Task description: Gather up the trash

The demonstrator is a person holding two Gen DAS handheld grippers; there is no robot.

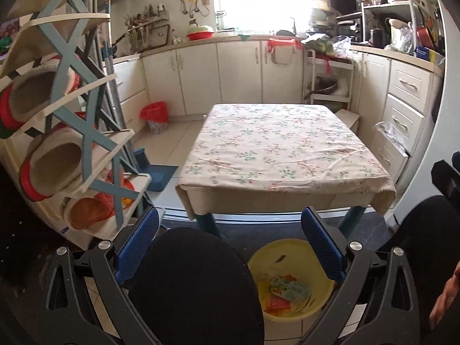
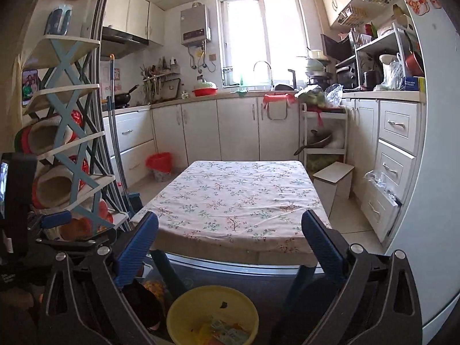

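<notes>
A round yellow plastic basin sits on the floor in front of the near edge of a small table, holding crumpled wrappers in green, orange and yellow; a dark fleck marks its smooth inner wall. The left gripper hangs above it with its blue ribbed pads spread wide and nothing between them, and the right gripper is likewise released and empty, the basin showing low between its black arms.

The table is covered with a thin floral cloth whose creased hem drapes over the near edge, above blue legs. Its top is flat and bare in both views.

The left wrist view shows a rounded black shape, seemingly the person's knee, covering part of the basin's left rim, and a blue dustpan on the tiled floor beside the table. The right wrist view instead takes in the bright window, a wall-mounted water heater and a pale cardboard box right of the table.

A shelf rack with blue cross braces stands at left. White cabinets line the far wall, with a red-lined bin on open floor before them.
</notes>
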